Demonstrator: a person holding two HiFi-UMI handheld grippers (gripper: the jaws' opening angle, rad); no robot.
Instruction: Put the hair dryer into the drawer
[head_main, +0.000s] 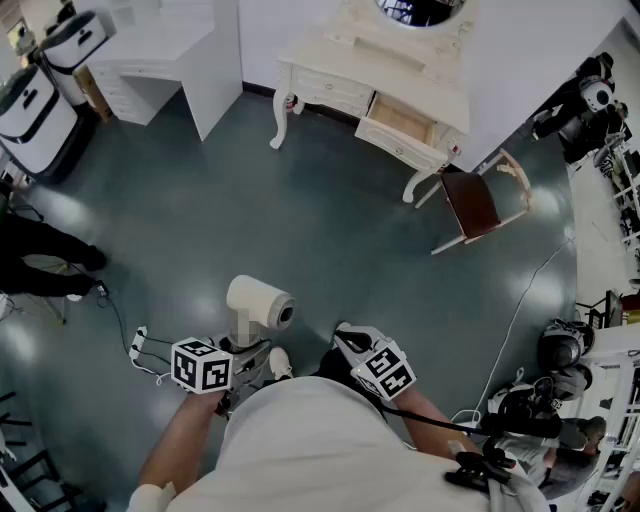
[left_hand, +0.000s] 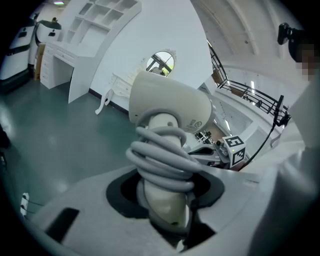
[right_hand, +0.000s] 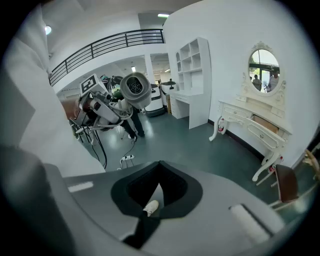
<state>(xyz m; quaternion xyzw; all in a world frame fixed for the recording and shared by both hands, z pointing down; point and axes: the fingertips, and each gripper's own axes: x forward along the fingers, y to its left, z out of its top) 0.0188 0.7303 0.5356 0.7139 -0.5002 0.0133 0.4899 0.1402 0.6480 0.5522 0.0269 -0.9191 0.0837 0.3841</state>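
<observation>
Left hand-held gripper (head_main: 245, 350) pinching hair dryer (head_main: 260, 303), right hand-held gripper (head_main: 346, 338) pressed together; wide floor (head_main: 300, 200) before open drawer (head_main: 400, 120).

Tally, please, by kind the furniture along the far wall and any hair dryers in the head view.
Dressing table: 1
Desk: 1
Chair: 1
Hair dryer: 1
Total: 4

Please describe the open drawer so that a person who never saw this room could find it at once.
Find the cream dressing table under the oval mirror. The drawer is at its right end, near the brown chair. It alone is pulled out and shows a bare wooden inside; the other drawers are shut.
</observation>
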